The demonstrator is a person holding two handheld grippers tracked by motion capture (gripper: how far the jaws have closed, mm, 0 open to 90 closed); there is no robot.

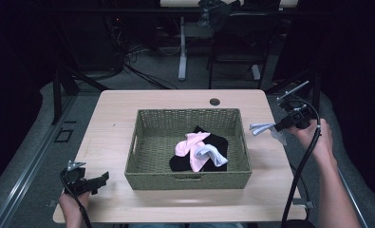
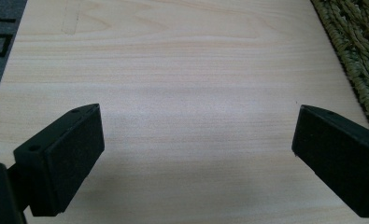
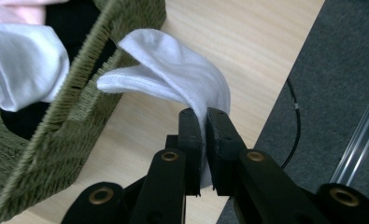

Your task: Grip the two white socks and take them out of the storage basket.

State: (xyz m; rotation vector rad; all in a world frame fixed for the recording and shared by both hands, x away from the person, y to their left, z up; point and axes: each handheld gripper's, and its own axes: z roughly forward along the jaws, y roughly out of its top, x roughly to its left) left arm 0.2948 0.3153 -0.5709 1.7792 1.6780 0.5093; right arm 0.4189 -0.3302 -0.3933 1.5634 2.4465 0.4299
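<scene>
- Resting at the tabletop's [image 1: 128,102] near left corner, your left gripper [image 1: 92,183] has its jaws spread wide over bare light wood, holding nothing.
- Sitting at the tabletop's middle, the rectangular olive-green woven wicker basket [image 1: 187,179] holds a black garment [image 1: 218,142], a pale pink sock [image 1: 189,145] lying across it, and a white sock [image 1: 212,154] touching the pink one toward the basket's right side.
- Hanging over the tabletop's right edge, just outside the basket's right wall, your right gripper [image 3: 204,122] has its jaws clamped on a second white sock [image 3: 173,77], whose free end points toward the basket.
</scene>
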